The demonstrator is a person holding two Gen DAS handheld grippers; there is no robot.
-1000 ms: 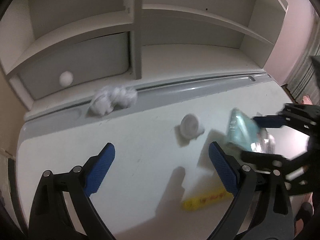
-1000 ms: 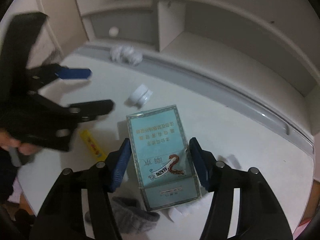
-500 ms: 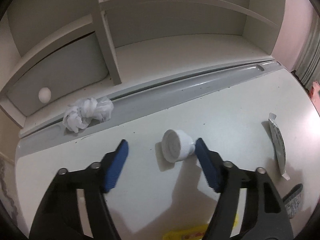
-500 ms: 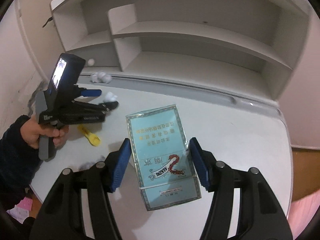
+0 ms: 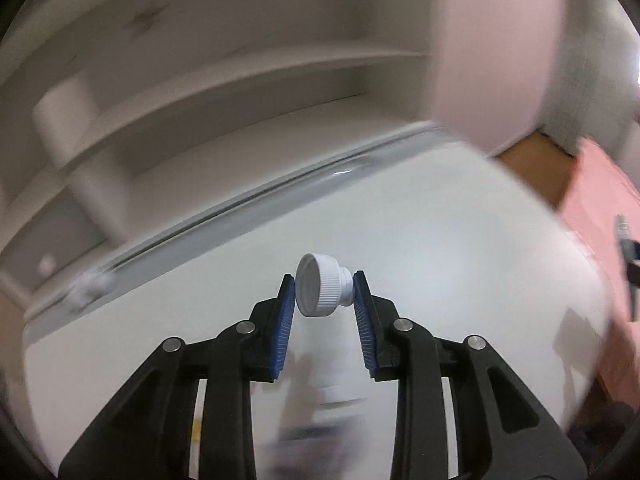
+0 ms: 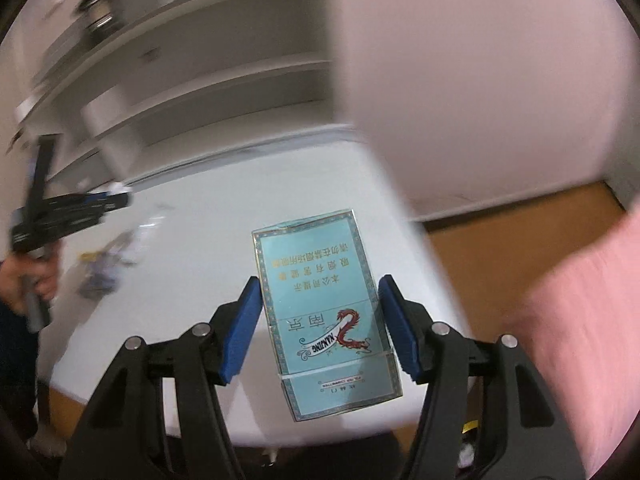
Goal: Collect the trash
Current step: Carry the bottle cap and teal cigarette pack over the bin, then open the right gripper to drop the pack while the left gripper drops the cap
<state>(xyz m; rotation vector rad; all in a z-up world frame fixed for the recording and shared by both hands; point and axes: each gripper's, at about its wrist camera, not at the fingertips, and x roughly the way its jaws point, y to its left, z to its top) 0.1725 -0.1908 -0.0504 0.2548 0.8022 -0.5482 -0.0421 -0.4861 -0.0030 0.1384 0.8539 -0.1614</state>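
Both tongs hold trash above the white table.

The left gripper (image 5: 324, 296) is closed on a white bottle cap (image 5: 321, 290), its blue pads (image 5: 285, 320) pressing the cap from both sides, clear of the table (image 5: 440, 264); the right gripper (image 6: 320, 320) is clamped on a pale blue cigarette pack (image 6: 326, 312), held flat between the pads over the table's edge; in the right wrist view the left gripper (image 6: 100, 202) shows at far left, with blurred litter (image 6: 102, 268) on the table near it; shelves (image 5: 224, 92) stand behind, blurred.
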